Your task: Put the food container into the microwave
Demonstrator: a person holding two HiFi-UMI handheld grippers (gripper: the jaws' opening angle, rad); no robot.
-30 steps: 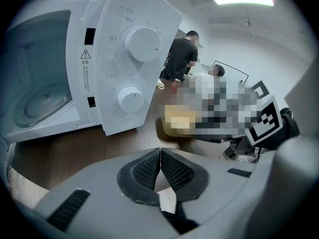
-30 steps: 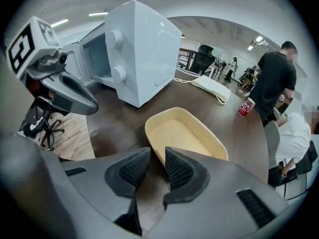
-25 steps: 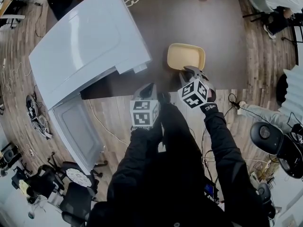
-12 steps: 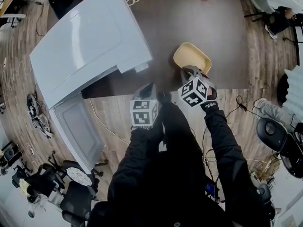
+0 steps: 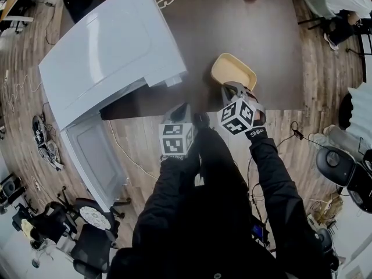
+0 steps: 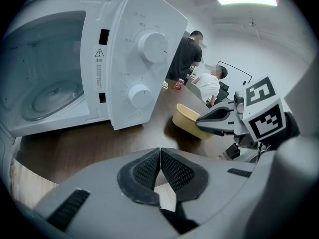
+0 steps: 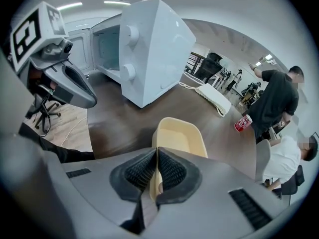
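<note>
R tool [image 7: 156,157] pinches food container [image 7: 180,135] rim, inside bare; L tool [image 6: 160,157] closed, nothing held.

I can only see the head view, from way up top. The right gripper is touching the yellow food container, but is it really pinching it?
Observer: Yes. The right gripper view shows the right gripper with its fingers shut on the near rim of the food container.
Operator: Cool! Is there anything inside the microwave? I just see its roof.
Observer: The left gripper view looks into the microwave. In the part that shows, only a glass turntable sits in there.
Operator: And the left gripper, is it holding something?
Observer: No. The left gripper has its fingers pressed together with nothing between them.
</note>
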